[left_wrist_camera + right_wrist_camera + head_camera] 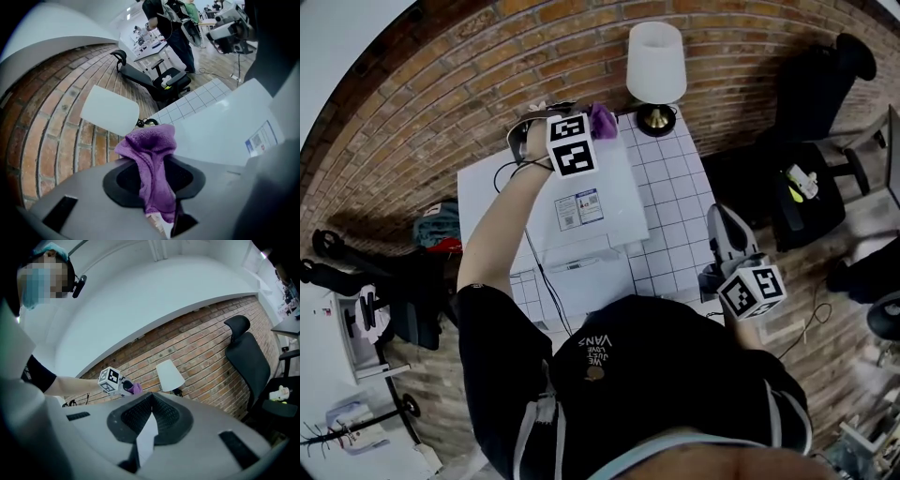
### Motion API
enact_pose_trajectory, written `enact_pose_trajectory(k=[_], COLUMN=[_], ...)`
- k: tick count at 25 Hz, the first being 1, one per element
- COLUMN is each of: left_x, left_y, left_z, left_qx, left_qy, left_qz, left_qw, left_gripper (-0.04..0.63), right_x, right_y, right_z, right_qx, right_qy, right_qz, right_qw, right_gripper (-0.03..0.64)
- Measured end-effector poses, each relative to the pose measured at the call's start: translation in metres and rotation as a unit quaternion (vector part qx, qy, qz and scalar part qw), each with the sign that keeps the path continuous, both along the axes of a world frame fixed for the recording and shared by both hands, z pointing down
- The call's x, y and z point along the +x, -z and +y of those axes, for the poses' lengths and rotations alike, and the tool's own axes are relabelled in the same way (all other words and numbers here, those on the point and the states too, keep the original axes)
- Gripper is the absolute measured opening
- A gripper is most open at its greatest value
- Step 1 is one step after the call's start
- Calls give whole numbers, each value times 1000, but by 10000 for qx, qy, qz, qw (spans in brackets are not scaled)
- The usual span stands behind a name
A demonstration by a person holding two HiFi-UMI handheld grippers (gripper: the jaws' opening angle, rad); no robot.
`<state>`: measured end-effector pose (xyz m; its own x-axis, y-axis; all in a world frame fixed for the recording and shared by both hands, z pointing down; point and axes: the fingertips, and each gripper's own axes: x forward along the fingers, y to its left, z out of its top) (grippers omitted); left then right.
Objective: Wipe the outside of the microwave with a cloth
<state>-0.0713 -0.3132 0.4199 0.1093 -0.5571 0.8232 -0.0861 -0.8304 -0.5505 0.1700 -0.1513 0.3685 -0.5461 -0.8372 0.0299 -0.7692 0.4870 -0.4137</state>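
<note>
The left gripper (151,161) is clamping a bunched purple cloth (149,140) at the upper centre of the head view, over the back edge of the white microwave (581,169). The right gripper (150,397) is hanging with jaws together on nothing at the lower right. The microwave is lying with its long axis across the frame and its front facing the lower edge, so the wipe is probably going best with the cloth pressed flat and drawn in long strokes along that axis.
</note>
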Motion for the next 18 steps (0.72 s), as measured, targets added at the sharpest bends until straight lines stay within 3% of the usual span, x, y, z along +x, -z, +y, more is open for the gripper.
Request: enact_pose_trajectory(k=[5,9,13,18], left_x=[30,29,3,-60], left_y=[0,3,12,21], left_z=[-7,-6,5,37], left_qx=[32,59,141,227], left_qy=[-265,-267,-161,72], left_qz=[9,237,386,347], left_qw=[9996,9993,9990,9991], left_gripper=[129,129,129,129], right_x=[3,-1,-16,-54], right_y=[1,3,8,11], right_z=[-1,-1,-1,6], right_qx=[37,52,65,111], right_qy=[-11,1,40,303], right_qz=[1,33,43,19], right_qw=[10000,10000,10000,9995], right_gripper=[0,0,0,0])
